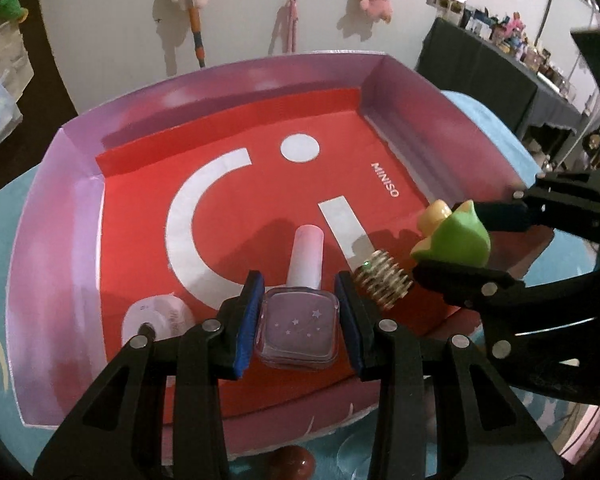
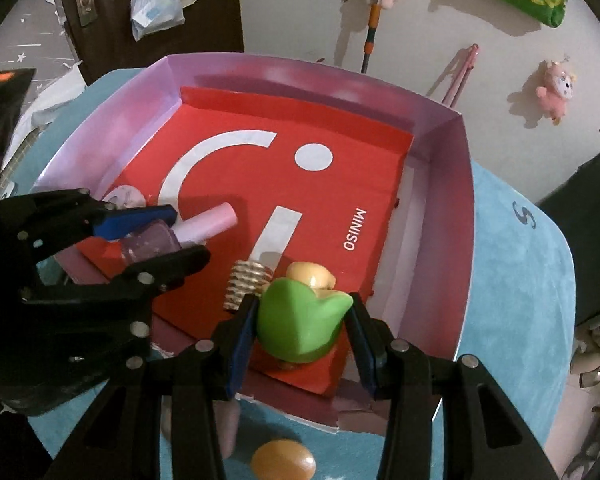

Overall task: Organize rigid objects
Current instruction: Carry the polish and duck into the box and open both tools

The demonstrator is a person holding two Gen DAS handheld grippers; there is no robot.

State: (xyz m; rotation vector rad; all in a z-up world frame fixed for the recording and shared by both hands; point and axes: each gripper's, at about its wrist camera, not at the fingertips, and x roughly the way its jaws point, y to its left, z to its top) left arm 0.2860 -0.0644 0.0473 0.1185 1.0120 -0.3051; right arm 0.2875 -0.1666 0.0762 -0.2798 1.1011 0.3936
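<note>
Left wrist view: your left gripper (image 1: 299, 322) is clamped on a lilac nail polish bottle (image 1: 298, 330) by its square glass base, the pale cap pointing away from you so it stays level above the red floor of the open pink box (image 1: 52, 248). Your right gripper (image 2: 302, 332) squeezes a green toy figure (image 2: 300, 324) from both sides, low over the box's near corner, just beside a gold ridged cap (image 2: 246, 284). Both items look ready for setting down inside.
</note>
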